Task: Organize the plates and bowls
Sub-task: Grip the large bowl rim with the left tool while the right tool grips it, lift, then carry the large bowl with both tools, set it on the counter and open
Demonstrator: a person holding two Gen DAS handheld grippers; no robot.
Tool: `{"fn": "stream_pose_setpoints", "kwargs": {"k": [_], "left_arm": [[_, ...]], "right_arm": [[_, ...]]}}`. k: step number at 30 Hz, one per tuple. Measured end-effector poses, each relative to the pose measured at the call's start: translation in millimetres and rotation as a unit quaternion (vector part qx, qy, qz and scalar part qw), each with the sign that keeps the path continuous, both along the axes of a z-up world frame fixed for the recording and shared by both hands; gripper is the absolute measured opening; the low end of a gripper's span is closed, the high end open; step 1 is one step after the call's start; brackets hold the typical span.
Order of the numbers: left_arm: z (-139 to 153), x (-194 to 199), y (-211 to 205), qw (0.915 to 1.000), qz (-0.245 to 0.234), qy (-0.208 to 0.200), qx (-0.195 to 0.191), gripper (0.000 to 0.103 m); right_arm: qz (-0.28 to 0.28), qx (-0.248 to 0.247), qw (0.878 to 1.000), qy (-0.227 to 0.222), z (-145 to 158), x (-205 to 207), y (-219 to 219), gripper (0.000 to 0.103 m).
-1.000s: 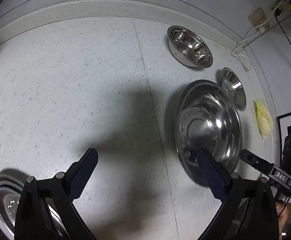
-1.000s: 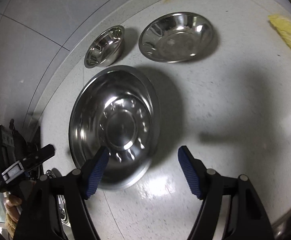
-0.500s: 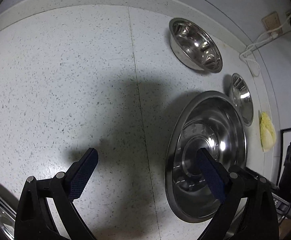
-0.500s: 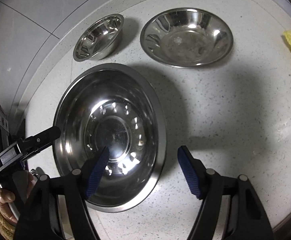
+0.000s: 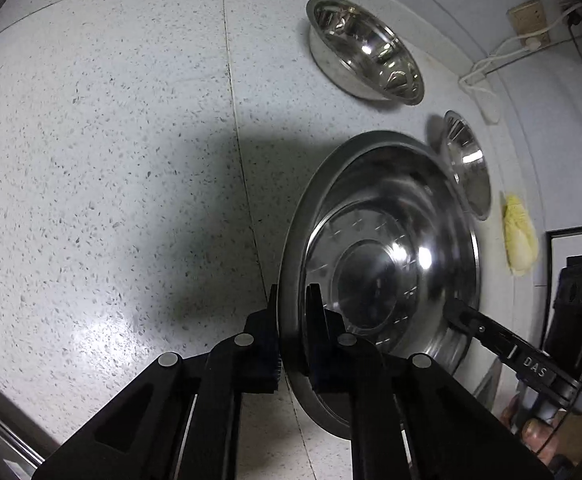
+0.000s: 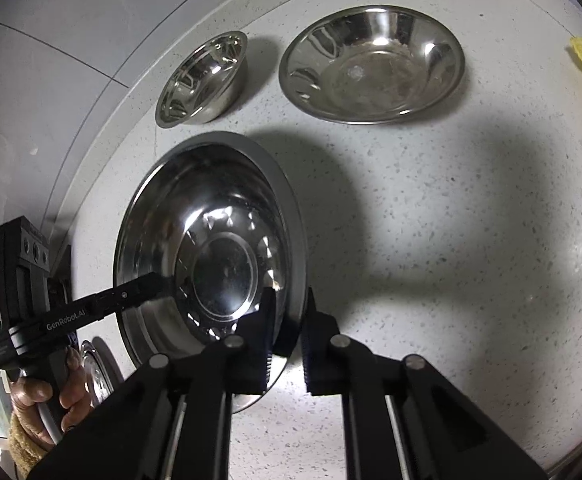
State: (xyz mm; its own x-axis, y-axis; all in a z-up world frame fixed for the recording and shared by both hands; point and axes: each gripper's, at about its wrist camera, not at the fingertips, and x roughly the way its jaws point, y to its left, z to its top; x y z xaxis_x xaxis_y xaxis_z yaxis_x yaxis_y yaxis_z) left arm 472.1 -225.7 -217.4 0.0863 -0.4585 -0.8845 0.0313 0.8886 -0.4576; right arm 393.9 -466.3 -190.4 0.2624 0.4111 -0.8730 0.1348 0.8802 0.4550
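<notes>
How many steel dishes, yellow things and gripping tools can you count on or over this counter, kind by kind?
Big steel dish: 1
Medium steel bowl: 1
Small steel bowl: 1
Steel dish partly seen at the counter edge: 1
Yellow thing: 1
Tools: 2, left tool and right tool
Total: 7

Speckled countertop (image 5: 111, 160); yellow cloth (image 5: 521, 236) near wall; wall socket (image 5: 529, 20) with white cable (image 5: 487, 68).
</notes>
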Motion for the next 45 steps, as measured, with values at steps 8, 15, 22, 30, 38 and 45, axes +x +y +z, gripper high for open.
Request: {"fn": "stream_pose_setpoints", "kwargs": {"k": [8, 15, 22, 30, 38, 45], "left_arm": [[42.7, -21.7, 23.8, 0.9990, 0.016, -0.042, -0.002, 0.007], [92.8, -66.0, 75.7, 0.9964, 0.040, -0.074, -0.011, 0.007], [128.3, -106.8, 109.6, 0.9933, 0.051, -0.102, -0.017, 0.007], [139.3, -174.6, 109.9, 0.9918, 0.038, -0.118, -0.033, 0.008], [83.3, -205.9, 71.1, 0.9963, 0.013, -0.068, -0.051, 0.008], [22.8, -201.5, 33.2, 0.9988, -0.002, -0.026, -0.042, 0.008]], "right_arm": [[0.013, 0.000, 0.999, -0.041, 41.6, -17.5, 19.2, 0.011], [0.043, 0.008, 0.996, -0.079, 90.7, -48.8, 62.7, 0.010], [0.060, 0.009, 0.992, -0.108, 125.3, -85.3, 93.1, 0.011], [0.051, 0.010, 0.991, -0.123, 148.5, -154.5, 105.0, 0.011], [0.026, -0.004, 0.997, -0.073, 101.9, -201.9, 81.2, 0.011], [-0.003, -0.008, 1.000, -0.017, 40.3, -196.4, 48.9, 0.010]]}}
